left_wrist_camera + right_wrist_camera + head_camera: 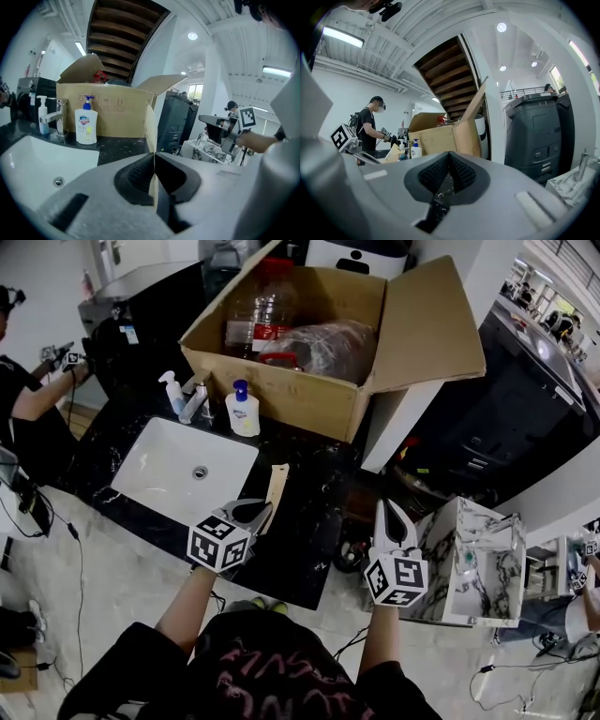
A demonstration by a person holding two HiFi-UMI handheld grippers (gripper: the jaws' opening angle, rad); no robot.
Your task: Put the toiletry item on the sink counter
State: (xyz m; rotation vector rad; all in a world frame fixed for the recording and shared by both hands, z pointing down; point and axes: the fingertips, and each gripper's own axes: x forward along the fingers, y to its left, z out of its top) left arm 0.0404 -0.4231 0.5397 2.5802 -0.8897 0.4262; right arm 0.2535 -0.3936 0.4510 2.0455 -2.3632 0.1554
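A flat tan strip-shaped item (277, 486) is pinched in my left gripper (262, 513) and sticks forward over the black sink counter (305, 531). In the left gripper view it shows edge-on (151, 131), rising out of the left gripper (153, 157). A white soap bottle with a blue pump (243, 409) (86, 121) stands behind the white basin (150, 479). Beside the faucet (195, 401) is a small clear pump bottle (173, 393). My right gripper (391, 513) (449, 156) hangs off the counter's right edge, its jaws together with nothing in them.
An open cardboard box (281, 395) with a big plastic jug and bagged goods fills the counter's back. To the right stand a marble-patterned open box (473, 559) and a dark cabinet (506, 418). A person with grippers (28, 399) works at the far left.
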